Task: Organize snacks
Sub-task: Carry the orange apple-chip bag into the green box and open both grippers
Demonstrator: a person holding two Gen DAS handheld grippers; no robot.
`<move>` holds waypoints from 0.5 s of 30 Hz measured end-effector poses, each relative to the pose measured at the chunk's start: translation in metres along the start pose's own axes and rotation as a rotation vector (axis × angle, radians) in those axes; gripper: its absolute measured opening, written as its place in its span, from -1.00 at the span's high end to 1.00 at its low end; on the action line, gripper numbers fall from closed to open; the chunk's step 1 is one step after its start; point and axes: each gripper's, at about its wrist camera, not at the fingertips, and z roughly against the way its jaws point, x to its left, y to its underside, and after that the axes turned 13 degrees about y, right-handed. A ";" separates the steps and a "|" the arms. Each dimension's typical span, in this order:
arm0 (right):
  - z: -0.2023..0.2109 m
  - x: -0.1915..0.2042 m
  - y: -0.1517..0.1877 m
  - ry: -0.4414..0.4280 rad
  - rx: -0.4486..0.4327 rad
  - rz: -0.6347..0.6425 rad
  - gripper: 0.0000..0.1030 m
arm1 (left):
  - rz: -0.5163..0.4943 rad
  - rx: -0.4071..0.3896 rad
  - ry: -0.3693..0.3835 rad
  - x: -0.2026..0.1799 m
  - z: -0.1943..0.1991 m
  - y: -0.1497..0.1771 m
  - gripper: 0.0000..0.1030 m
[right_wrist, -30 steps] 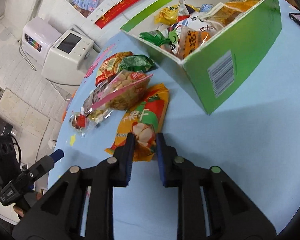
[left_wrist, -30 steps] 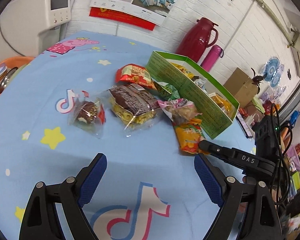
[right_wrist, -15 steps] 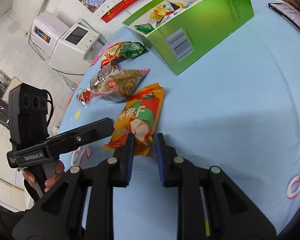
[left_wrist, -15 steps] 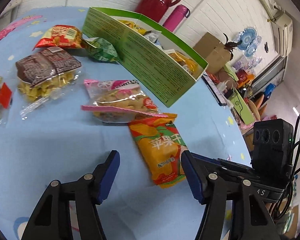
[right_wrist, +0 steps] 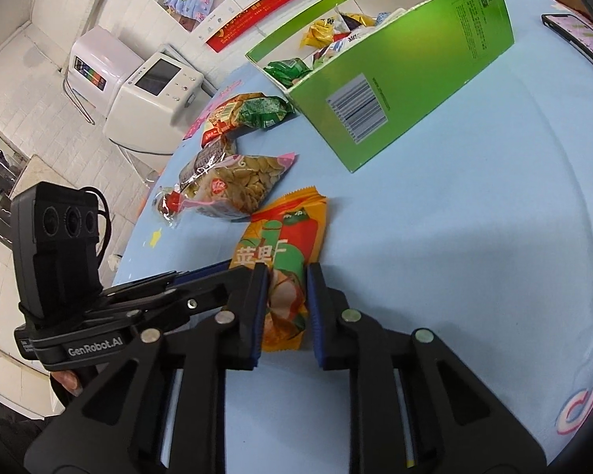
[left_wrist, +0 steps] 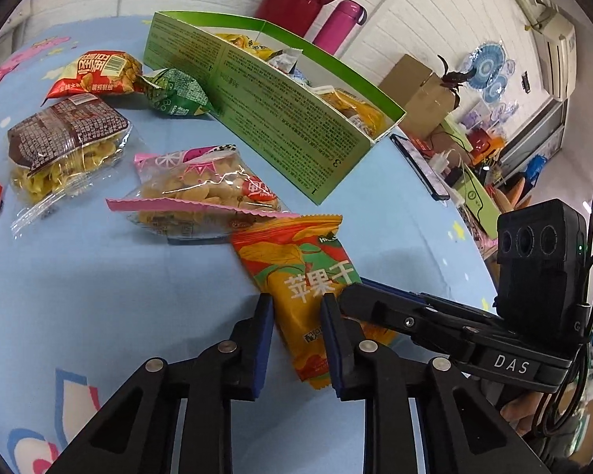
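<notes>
Cluttered workroom, white brick wall, cardboard box, air conditioner

White brick walls enclose the room, with a red banner and printed posters pinned up beyond the far edge of the table, which wears a light blue cloth printed with stars and logos. A white machine with a small screen stands off the table's left edge beside a white tiled floor. Past the right edge sit a cardboard box, a wall air conditioner and blue paper decorations.
</notes>
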 end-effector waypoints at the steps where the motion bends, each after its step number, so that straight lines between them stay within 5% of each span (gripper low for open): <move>1: 0.003 0.000 0.002 0.000 -0.002 0.000 0.61 | 0.004 -0.002 0.002 -0.001 0.001 0.002 0.59; 9: 0.050 0.022 -0.003 -0.016 -0.115 0.038 0.64 | -0.090 -0.083 0.001 -0.042 0.036 -0.003 0.66; 15: 0.075 0.033 -0.036 -0.017 -0.234 0.069 0.64 | -0.180 -0.163 0.008 -0.067 0.056 -0.047 0.66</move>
